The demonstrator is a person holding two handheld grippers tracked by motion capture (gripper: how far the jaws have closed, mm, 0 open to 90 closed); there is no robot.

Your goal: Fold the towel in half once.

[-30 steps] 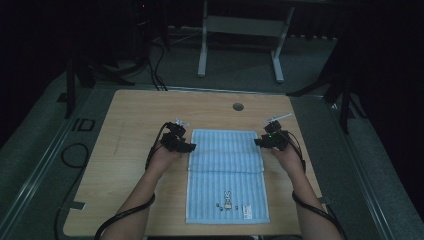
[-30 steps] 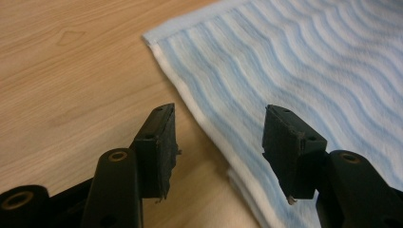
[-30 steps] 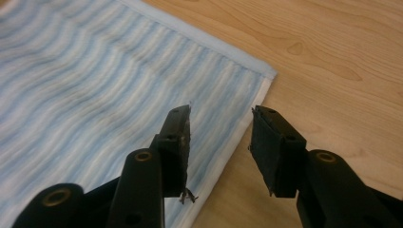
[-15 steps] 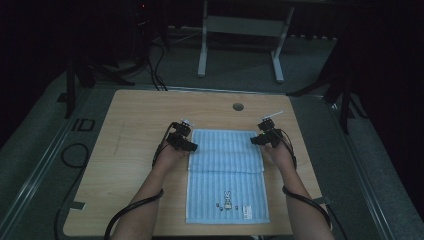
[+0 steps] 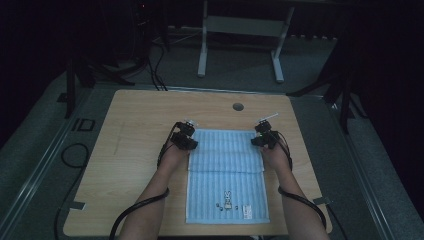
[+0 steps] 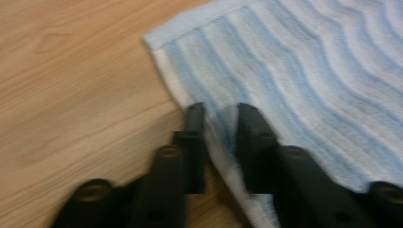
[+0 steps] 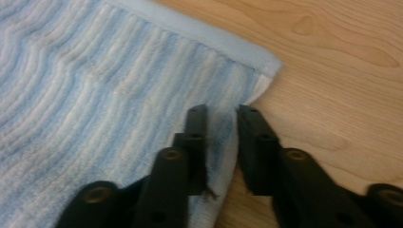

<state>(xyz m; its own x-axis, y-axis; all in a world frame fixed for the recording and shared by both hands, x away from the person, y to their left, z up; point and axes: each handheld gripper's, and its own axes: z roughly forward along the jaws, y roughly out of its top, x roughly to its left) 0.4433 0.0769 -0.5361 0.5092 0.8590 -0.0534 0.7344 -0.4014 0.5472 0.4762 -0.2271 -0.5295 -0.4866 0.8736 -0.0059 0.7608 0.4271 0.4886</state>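
A light blue striped terry towel [image 5: 227,175] lies flat on the wooden table [image 5: 135,125], in the lower centre of the high view. The left gripper [image 5: 186,142] sits at its upper left edge, the right gripper [image 5: 262,140] at its upper right edge. Both have just been closing, and each pair of jaws pinches a fold of towel edge.

A towel [image 5: 227,170] striped in pale blue and white is seen, edged with a plain light-blue hem; a small white rabbit motif [image 5: 227,196] is carried near one end. The table [image 5: 140,125] is finished in light wood grain. Both grippers' jaws are black.
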